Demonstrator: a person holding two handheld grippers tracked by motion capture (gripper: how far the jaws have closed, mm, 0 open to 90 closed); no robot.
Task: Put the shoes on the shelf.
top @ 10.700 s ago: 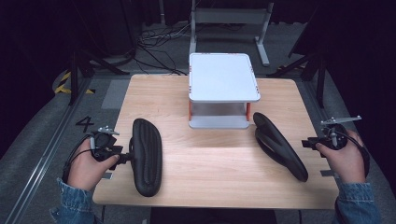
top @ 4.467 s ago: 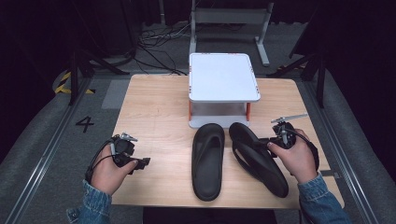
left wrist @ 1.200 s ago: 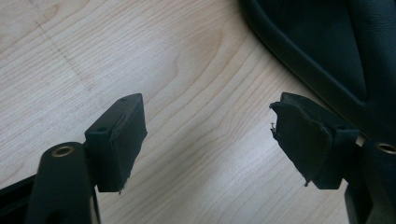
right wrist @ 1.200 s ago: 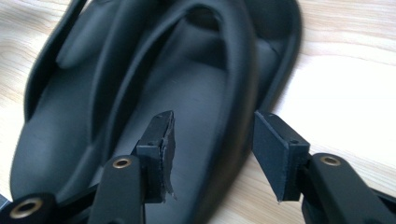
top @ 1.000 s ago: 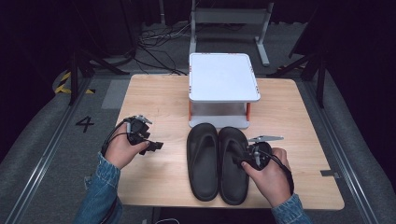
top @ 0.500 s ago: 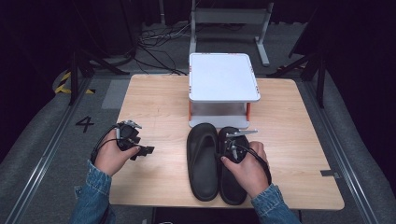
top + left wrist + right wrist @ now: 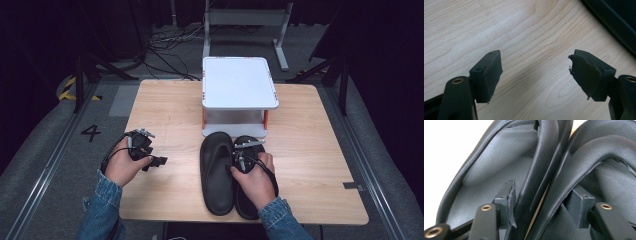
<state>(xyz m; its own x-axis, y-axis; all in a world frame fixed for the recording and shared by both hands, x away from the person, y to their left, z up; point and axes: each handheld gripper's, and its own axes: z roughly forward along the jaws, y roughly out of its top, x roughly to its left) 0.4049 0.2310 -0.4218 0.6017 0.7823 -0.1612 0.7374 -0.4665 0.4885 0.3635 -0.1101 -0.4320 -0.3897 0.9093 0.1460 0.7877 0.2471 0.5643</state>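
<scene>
Slippers, paired, black, lying side by side on the bench just in front of the white stand. Right gripper (image 7: 541, 202) set down over the pair, one jaw inside the left slipper (image 7: 486, 170) and the other inside the right slipper (image 7: 609, 175), bracketing the two adjoining inner rims; seen from above as right gripper (image 7: 239, 159) at the toe end under the right hand (image 7: 256, 179). Jaws partly closed around both rims, pads close to or touching the leather; whether already pinching firmly, cannot be told. Left slipper (image 7: 217, 172) and right slipper (image 7: 250, 200) touching along their inner edges, toes pointing toward the stand (image 7: 239, 82), heels toward the near edge of the bench (image 7: 160, 110).

Left gripper (image 7: 536, 75) spread wide and empty over bare wood, a dark slipper edge at the upper right corner of its view; in the high view, left gripper (image 7: 159, 161) held in the left hand (image 7: 122, 167), well apart from the pair.

Step in hand, judged: gripping both slippers at once by their meeting rims. Next move, judged: full closure on both rims, then a lift or slide of the pair together, probably toward the stand's lower opening or top. Calls for an even bite on both rims, lest one slipper drop out.
</scene>
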